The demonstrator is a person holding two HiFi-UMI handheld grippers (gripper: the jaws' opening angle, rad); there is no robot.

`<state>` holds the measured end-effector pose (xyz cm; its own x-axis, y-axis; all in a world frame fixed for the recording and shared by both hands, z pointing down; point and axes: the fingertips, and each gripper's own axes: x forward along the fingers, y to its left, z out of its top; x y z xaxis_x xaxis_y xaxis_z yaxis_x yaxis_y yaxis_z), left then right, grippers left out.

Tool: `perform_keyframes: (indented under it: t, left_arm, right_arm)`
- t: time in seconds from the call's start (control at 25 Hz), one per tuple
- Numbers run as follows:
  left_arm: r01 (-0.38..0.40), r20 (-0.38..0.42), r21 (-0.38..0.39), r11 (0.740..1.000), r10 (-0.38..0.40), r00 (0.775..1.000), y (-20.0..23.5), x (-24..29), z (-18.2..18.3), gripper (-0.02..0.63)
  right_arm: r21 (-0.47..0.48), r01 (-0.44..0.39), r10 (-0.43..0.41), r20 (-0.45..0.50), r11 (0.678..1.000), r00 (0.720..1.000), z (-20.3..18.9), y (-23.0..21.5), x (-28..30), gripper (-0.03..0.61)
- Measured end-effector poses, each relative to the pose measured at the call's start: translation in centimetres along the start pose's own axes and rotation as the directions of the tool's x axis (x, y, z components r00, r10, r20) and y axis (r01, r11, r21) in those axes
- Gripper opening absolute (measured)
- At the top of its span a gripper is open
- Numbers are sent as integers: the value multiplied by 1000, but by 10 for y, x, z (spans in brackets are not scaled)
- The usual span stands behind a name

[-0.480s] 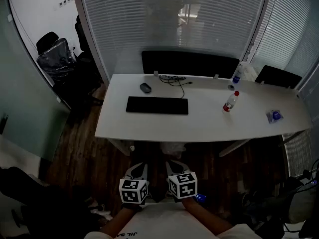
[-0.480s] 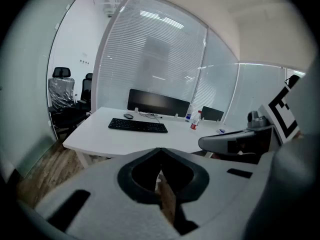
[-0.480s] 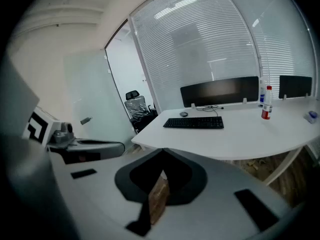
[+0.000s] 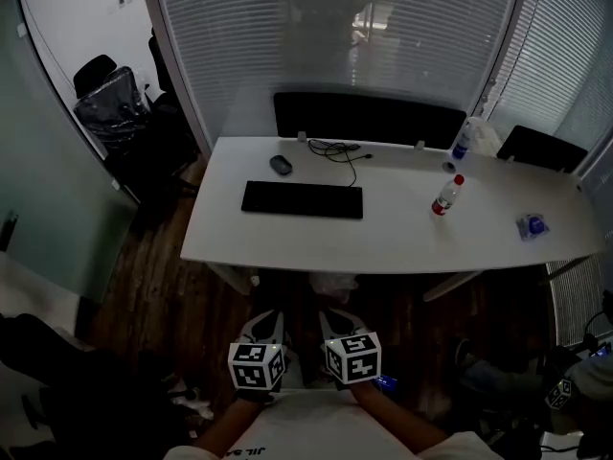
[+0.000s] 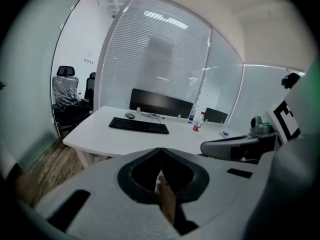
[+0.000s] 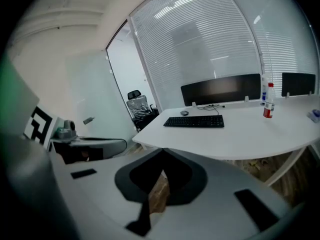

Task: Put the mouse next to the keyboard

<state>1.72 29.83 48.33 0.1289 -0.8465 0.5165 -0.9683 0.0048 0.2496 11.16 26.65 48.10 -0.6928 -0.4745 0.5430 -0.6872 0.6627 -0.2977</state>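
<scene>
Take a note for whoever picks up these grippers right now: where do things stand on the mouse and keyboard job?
Left gripper: jaws shut, empty, held low by the body, well short of the desk.
Right gripper: the same, shut and empty.
Mouse: on the desk just past the far left corner of the keyboard, apart from it, near a black cable.
Done: nothing yet; mouse untouched.
Left: step up, grasp the mouse, set it beside the keyboard.

White desk (image 4: 383, 242) on dark wood floor (image 4: 144, 286); closed blinds (image 4: 287, 36) behind (office chairs (image 4: 110, 99) left).
</scene>
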Motion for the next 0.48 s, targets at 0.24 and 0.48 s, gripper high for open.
perform_keyframes:
  t: [0.24, 0.48]
  left_arm:
    - [17, -11, -10, 1000, -17, 1000, 21, 27, 10, 2]
    - [46, -17, 4, 999, -46, 999, 63, 74, 47, 2]
  right_arm:
    - [0, 18, -18, -19, 1000, 1000, 10, -8, 30, 5]
    - [11, 49, -49, -18, 999, 999, 49, -18, 88, 5]
